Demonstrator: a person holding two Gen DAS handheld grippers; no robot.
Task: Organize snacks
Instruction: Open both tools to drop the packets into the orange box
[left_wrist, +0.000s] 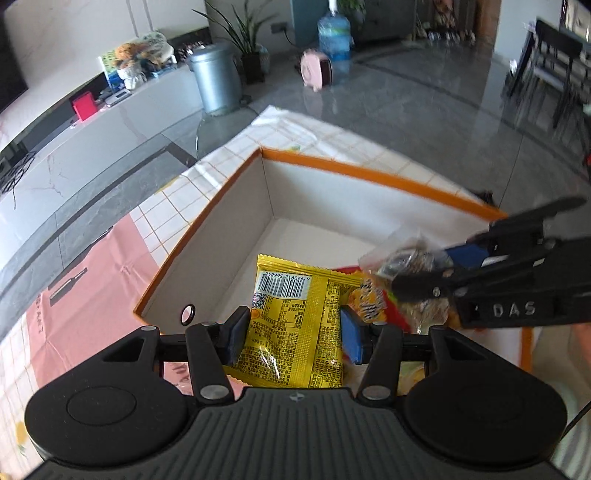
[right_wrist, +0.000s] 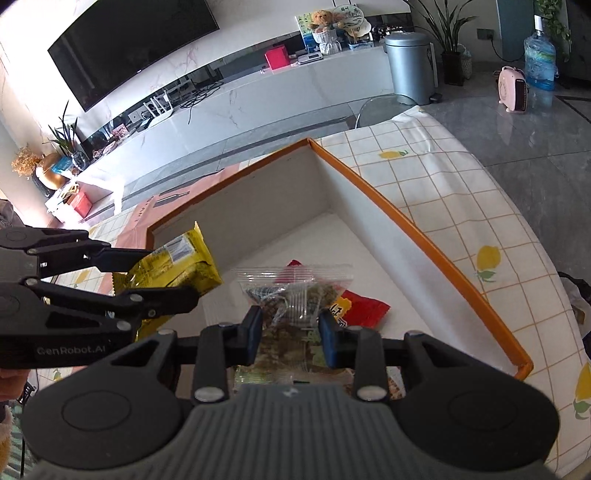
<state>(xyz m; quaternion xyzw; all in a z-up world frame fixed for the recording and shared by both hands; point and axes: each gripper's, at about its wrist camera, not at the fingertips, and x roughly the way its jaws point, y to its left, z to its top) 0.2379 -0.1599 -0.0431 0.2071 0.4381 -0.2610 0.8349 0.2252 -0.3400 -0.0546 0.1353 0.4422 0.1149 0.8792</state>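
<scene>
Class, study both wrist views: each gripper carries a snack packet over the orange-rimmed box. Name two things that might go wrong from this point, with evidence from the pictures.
1. The left gripper and right gripper sit close together over the box; they might collide while lowering.
2. The right gripper pinches the clear bag only at its lower part, so the slippery film may slide out, possibly missing the box. The yellow packet looks better held.
</scene>
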